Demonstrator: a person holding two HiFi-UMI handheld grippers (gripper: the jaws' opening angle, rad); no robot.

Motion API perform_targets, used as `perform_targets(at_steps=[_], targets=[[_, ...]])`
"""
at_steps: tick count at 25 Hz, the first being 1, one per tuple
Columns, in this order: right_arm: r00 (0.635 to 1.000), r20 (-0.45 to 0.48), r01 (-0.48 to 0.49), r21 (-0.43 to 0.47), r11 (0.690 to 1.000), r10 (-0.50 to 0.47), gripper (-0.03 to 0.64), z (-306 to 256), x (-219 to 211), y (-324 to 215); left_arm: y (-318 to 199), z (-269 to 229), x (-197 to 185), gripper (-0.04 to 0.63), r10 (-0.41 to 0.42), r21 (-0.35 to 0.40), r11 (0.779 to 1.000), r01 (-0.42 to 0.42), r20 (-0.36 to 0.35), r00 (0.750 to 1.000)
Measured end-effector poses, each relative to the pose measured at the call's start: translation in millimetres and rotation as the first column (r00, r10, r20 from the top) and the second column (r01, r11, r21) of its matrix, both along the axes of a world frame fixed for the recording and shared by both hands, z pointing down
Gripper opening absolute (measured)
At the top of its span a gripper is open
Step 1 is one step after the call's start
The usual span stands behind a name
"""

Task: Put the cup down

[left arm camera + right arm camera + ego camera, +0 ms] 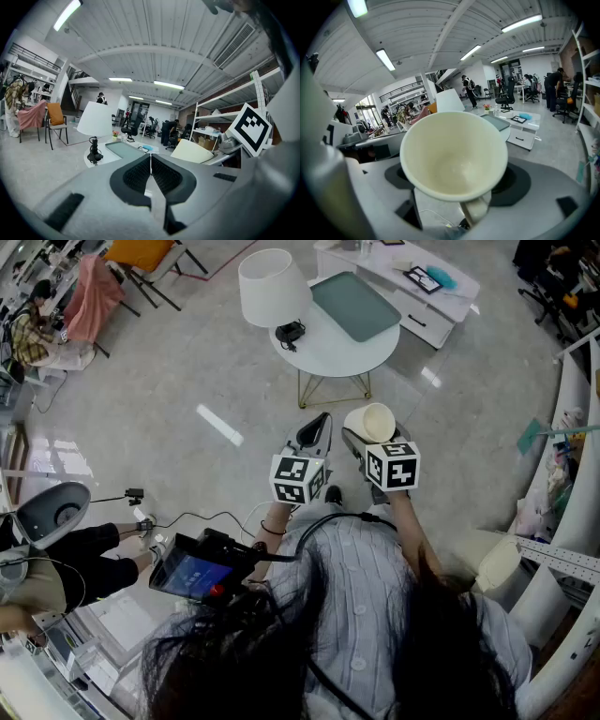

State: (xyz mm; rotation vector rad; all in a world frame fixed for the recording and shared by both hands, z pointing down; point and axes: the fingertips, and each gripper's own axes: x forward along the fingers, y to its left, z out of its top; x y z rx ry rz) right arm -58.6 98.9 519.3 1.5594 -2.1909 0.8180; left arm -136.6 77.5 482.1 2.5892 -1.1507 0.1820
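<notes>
Now R tool [370, 435] grips cup [378, 418] above floor [187, 362], short of table [330, 354] rim; L tool [316, 430] closed.

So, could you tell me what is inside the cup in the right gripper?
Nothing shows inside the cup: its cream interior is bare down to the bottom. Its wide rim covers the outer wall, so where the right gripper grips it cannot be seen.

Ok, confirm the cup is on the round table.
No, the right claw holds the cup in the air, short of the table.
</notes>
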Motion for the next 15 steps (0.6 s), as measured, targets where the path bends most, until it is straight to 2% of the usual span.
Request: perform_targets(at_steps=[15], targets=[[0.999, -0.003, -0.040, 0.013, 0.999, 0.040, 0.407, -9.1, 12.6, 9.6, 5.6, -2.8, 7.3, 0.018, 0.029, -0.004, 1.000, -0.029, -0.012, 1.000]])
